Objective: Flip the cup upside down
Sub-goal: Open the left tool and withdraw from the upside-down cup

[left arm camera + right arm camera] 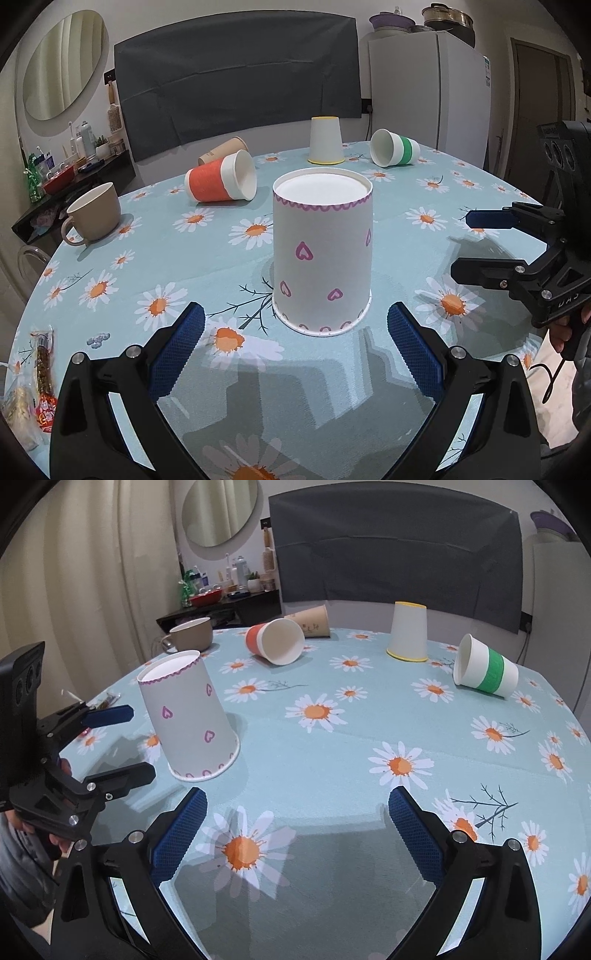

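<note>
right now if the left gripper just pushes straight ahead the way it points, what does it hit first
Most likely the white paper cup with pink hearts, standing upside down on the daisy tablecloth, centred ahead of the open left gripper. Its jaws look wide enough to straddle it.

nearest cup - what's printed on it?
Pink heart outlines on white cup, scalloped pink trim; clearest in left wrist view.

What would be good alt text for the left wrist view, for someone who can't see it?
A white paper cup with pink hearts stands upside down on a daisy-print tablecloth, just ahead of the left gripper, whose jaws are open. The right gripper is at the right edge, also open.
</note>
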Demonstrator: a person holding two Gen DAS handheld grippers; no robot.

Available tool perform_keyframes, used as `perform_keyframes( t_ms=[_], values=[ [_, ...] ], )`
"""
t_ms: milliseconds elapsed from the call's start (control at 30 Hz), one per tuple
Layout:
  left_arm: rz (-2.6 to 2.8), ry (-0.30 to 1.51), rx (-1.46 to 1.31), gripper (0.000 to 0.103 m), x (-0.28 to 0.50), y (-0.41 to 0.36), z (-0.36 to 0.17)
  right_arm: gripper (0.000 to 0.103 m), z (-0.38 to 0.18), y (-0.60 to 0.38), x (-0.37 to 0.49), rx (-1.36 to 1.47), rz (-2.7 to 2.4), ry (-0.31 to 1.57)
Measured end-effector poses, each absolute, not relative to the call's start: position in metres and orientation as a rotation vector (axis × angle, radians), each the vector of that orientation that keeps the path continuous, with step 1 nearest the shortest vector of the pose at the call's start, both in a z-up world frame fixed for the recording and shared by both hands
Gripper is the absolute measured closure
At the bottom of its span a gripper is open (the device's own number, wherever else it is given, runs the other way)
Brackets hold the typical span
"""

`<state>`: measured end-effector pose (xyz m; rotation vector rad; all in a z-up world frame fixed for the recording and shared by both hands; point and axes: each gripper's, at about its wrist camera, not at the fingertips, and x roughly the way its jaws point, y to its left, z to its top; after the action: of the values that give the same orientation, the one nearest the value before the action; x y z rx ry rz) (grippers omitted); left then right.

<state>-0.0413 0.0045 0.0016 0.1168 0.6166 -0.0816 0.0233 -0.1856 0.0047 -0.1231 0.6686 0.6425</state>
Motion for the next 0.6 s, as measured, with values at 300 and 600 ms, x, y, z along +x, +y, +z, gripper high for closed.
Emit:
perform_keyframes(
  t_ms=[300, 600],
  values=[
    [-0.077, 0.625, 0.129, 0.006, -0.0405, 0.0024, 0.0003, 0.008, 0.0036, -0.1865, 0.0267, -0.112, 0.631, 0.680],
    [-0.066, 0.621, 0.163, 0.006, -0.0415, -0.0016, -0.0017, 0.008, 0.0034, -0.1866, 0.0252, -0.107, 0.640, 0.672]
  ],
)
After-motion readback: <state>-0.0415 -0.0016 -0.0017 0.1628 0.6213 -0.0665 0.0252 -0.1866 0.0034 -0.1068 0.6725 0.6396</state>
